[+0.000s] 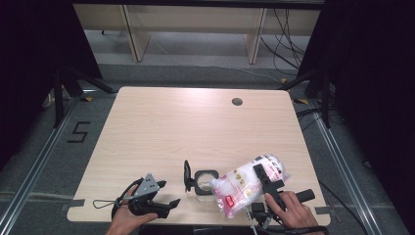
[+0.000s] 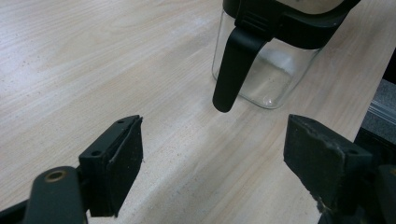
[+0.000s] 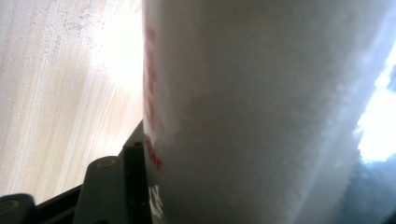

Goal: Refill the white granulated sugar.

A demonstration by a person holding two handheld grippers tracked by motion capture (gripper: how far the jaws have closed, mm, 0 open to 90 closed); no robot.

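High view: we clamp the right gripper (image 1: 264,177) on the white bag (image 1: 244,185), its mouth tilted toward the open glass jar (image 1: 205,182) just left, and should pour slowly while the open-jawed left gripper (image 1: 169,201) steadies nearby.

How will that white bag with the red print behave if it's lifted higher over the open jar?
The bag will probably sag and shift: its soft film bulges around the right tongs, and the white grainy fill looks loose. It seems fairly heavy for its size. Its glossy plastic may slip, and contents would likely slump toward the glass jar.
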